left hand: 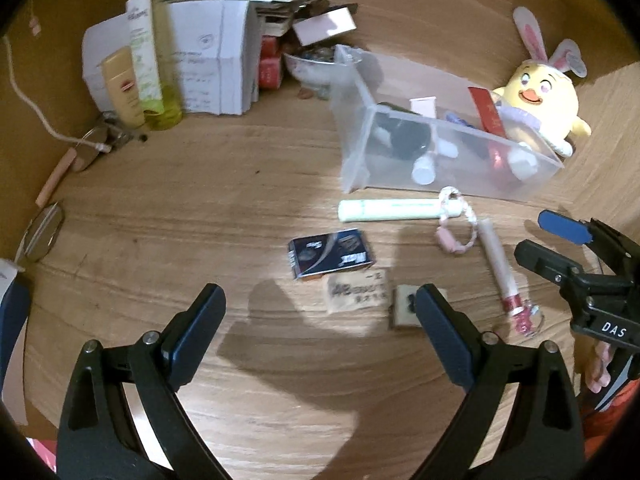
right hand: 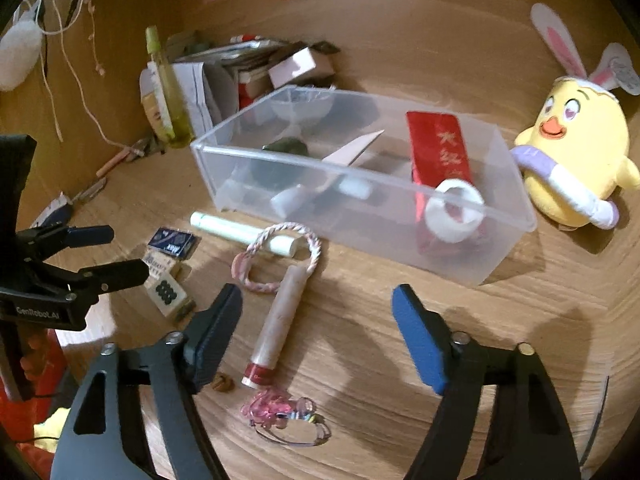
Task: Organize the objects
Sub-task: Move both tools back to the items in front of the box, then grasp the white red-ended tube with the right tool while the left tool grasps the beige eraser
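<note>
Hard to read what sits deep in the clear plastic bin (right hand: 360, 184): its frosted walls smear the contents, though a red packet (right hand: 438, 156) leans inside at the right and a white ring-shaped thing (right hand: 454, 210) rests against the front wall. The pile of papers and boxes (left hand: 224, 60) at eleven o'clock is a blur, and the print on the small tan card (left hand: 358, 290) cannot be made out. Loose on the wooden table (right hand: 400, 360), in front of the bin, lie a pale green tube (right hand: 244, 234), a pink braided cord loop (right hand: 276, 256) draped over it, a white-and-red lipstick-like tube (right hand: 278, 320), a dark blue packet (left hand: 332, 254) and a pink charm on a ring (right hand: 280, 412) at six o'clock. The yellow plush chick (right hand: 576, 164) sits at three o'clock beside the bin. The left gripper (left hand: 320, 312) hangs wide open over the cards, gripping nothing. The right gripper (right hand: 318, 312) stands open too, nothing clamped, the lipstick tube lying between its fingers, untouched.
</note>
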`<state>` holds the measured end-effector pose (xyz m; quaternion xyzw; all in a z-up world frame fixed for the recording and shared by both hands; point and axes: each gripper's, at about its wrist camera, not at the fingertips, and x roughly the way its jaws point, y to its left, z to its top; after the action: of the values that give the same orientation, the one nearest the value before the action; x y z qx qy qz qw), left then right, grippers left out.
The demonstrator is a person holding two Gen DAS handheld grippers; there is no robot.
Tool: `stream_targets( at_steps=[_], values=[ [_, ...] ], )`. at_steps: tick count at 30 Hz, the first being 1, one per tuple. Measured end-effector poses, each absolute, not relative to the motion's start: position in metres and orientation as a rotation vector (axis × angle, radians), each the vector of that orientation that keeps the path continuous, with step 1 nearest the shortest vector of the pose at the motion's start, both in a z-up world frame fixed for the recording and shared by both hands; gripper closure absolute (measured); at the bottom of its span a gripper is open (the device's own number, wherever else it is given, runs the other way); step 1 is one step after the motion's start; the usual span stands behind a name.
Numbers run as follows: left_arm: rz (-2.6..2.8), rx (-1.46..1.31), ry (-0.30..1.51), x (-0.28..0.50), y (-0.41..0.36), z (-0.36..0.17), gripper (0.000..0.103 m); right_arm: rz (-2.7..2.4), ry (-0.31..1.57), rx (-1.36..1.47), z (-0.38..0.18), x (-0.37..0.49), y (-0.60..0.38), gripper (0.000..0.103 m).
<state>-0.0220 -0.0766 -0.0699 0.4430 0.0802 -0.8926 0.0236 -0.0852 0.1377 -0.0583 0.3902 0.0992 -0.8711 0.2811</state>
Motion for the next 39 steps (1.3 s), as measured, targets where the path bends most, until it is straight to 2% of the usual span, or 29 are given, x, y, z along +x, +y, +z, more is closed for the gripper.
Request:
stream_targets(
  at_steps=[2, 5, 17, 23, 25, 26, 29, 39],
  values=[
    [-2.756, 1.378, 0.268, -0.020, -0.081, -0.072, 0.006, -2.324, 0.266, 1.065, -0.062, -0.086, 0.135, 0.041],
    [-2.756, 1.399, 0.281, -0.018, -0.083, -0.075, 0.013, -2.312, 0.264, 1.082, -0.065, -0.087, 0.133, 0.046],
    [-2.776, 1.420, 0.207, -0.026, -0.061, -0.080, 0.022, -2.266, 0.308, 1.117, -0.074, -0.086, 0.122, 0.062],
    [-2.796, 1.404, 0.160, -0.029, -0.051, -0.080, 0.048, -2.251, 0.319, 1.137, -0.079, -0.085, 0.121, 0.081],
    [-2.802, 1.400, 0.160, -0.029, -0.050, -0.079, 0.059, -2.248, 0.316, 1.135, -0.078, -0.084, 0.121, 0.083],
    [-2.808, 1.397, 0.168, -0.029, -0.051, -0.079, 0.062, -2.251, 0.315, 1.130, -0.078, -0.083, 0.122, 0.086],
    [-2.816, 1.392, 0.194, -0.028, -0.053, -0.079, 0.063, -2.260, 0.309, 1.122, -0.078, -0.082, 0.124, 0.089],
    [-2.831, 1.369, 0.245, -0.022, -0.055, -0.073, 0.063, -2.301, 0.251, 1.090, -0.068, -0.080, 0.137, 0.089]
  ],
)
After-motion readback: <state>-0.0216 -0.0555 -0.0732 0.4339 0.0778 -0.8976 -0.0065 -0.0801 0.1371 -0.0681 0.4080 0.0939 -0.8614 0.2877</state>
